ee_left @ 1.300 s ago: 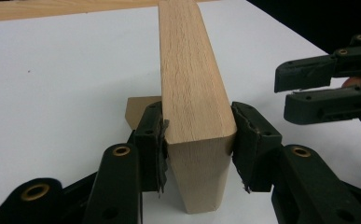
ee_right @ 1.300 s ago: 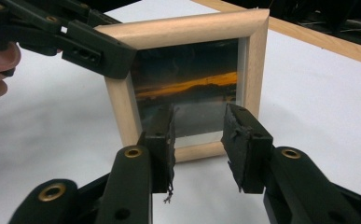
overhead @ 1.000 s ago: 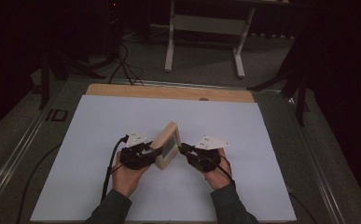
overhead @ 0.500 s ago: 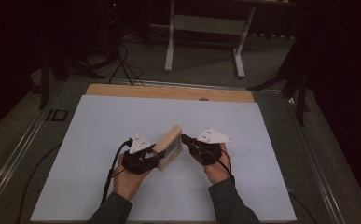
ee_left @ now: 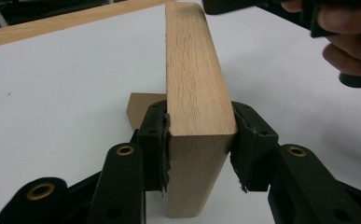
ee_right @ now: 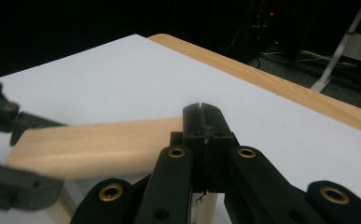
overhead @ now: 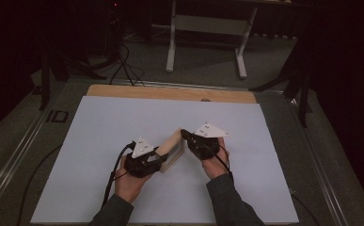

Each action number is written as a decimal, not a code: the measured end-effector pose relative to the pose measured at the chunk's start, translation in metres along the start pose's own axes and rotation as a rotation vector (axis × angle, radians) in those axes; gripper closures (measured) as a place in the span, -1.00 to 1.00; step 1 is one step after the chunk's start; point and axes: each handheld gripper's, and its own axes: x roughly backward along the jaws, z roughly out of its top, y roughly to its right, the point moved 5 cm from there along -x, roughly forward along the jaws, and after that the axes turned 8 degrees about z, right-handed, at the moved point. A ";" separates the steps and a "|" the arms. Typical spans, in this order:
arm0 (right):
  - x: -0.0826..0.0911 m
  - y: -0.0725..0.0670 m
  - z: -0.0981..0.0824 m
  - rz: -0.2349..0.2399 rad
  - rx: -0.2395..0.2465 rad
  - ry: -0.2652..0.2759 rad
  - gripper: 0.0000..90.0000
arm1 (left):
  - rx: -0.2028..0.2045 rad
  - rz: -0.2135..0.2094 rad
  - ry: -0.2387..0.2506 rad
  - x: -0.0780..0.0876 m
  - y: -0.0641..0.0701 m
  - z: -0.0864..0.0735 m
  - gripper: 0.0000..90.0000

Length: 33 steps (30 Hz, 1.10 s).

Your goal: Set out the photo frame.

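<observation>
A pale wooden block [overhead: 172, 147] is held off the white table sheet, its long side running from my left gripper up toward my right one. My left gripper [overhead: 163, 159] is shut on its near end; in the left gripper view both pads [ee_left: 162, 140] press the block [ee_left: 194, 79] from either side. A tan corner [ee_left: 138, 108] shows behind the left jaw. My right gripper [overhead: 185, 135] is shut with nothing between its jaws, its tip at the block's far upper end. In the right gripper view the closed jaws [ee_right: 205, 122] sit in front of the block [ee_right: 99, 144].
The white sheet [overhead: 123, 117] covers the table, with a wooden strip [overhead: 170, 92] along the far edge. Beyond it stand a table frame [overhead: 208, 28] and cables on a dark floor. A metal rail [overhead: 24, 141] runs along the left side.
The block has turned so less of its broad face shows from above. My right gripper's jaws have closed together and its hand has risen slightly at the block's far end. The left hand has stayed put.
</observation>
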 end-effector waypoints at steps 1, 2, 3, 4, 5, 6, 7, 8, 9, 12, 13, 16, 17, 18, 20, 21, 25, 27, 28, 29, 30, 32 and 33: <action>-0.002 0.001 0.002 -0.003 0.000 -0.001 0.99 | -0.004 0.001 -0.001 0.000 0.000 0.000 0.34; -0.003 0.001 0.002 -0.004 0.000 -0.003 0.99 | -0.006 0.001 -0.002 0.000 0.001 0.000 0.34; -0.005 0.001 0.003 -0.006 0.001 -0.005 0.99 | -0.008 0.000 -0.002 0.000 0.001 0.000 0.34; -0.006 0.001 0.004 -0.006 0.002 -0.010 0.99 | -0.008 0.000 -0.002 0.000 0.001 0.000 0.34; -0.008 0.001 0.004 -0.007 0.003 -0.014 0.99 | -0.009 0.000 -0.002 0.000 0.002 0.000 0.34; -0.010 0.001 0.004 -0.008 0.005 -0.018 0.99 | -0.011 0.001 -0.001 0.000 0.002 0.000 0.34; -0.011 0.001 0.004 -0.008 0.006 -0.023 0.99 | -0.013 0.001 -0.002 0.000 0.002 0.000 0.34; -0.013 0.001 0.004 -0.008 0.003 -0.021 0.99 | -0.013 0.001 -0.002 0.000 0.003 0.000 0.34; -0.014 0.001 0.005 -0.010 0.001 -0.021 0.99 | -0.012 0.002 -0.001 0.000 0.003 0.000 0.34; -0.016 0.002 0.006 -0.013 0.001 -0.022 0.99 | -0.018 0.003 0.000 0.000 0.004 0.000 0.34; -0.017 0.003 0.006 -0.014 -0.004 -0.021 1.00 | -0.021 0.004 0.000 0.000 0.004 -0.001 0.34; -0.019 0.004 0.007 -0.019 -0.003 -0.024 0.99 | -0.022 0.004 0.001 0.000 0.005 -0.001 0.34; -0.019 0.004 0.007 -0.021 -0.002 -0.024 1.00 | -0.024 0.003 0.000 0.000 0.005 -0.001 0.33; -0.020 0.005 0.007 -0.021 -0.002 -0.025 0.99 | -0.029 0.002 0.000 0.000 0.005 -0.001 0.33; -0.022 0.005 0.007 -0.025 -0.001 -0.029 1.00 | -0.034 0.006 0.000 0.000 0.006 -0.001 0.33; -0.024 0.006 0.007 -0.024 -0.003 -0.030 1.00 | -0.034 0.005 0.000 0.000 0.005 -0.001 0.33; -0.027 0.005 0.007 -0.027 -0.009 -0.032 1.00 | -0.033 0.002 -0.001 0.000 0.005 -0.001 0.33; -0.028 0.005 0.007 -0.029 -0.010 -0.030 1.00 | -0.031 0.005 -0.004 -0.001 0.005 -0.001 0.32; -0.027 0.005 0.007 -0.030 -0.010 -0.032 1.00 | -0.033 0.006 -0.007 -0.001 0.005 -0.001 0.32; -0.027 0.005 0.007 -0.030 -0.009 -0.034 1.00 | -0.029 0.006 -0.008 -0.001 0.004 -0.001 0.31; -0.026 0.005 0.007 -0.030 -0.009 -0.035 1.00 | -0.023 0.009 -0.009 -0.001 0.004 -0.002 0.30; -0.026 0.006 0.007 -0.033 -0.006 -0.038 1.00 | -0.020 0.022 -0.012 -0.001 0.002 -0.002 0.27; -0.025 0.006 0.007 -0.034 -0.006 -0.038 1.00 | -0.019 0.028 -0.013 -0.001 0.001 -0.002 0.25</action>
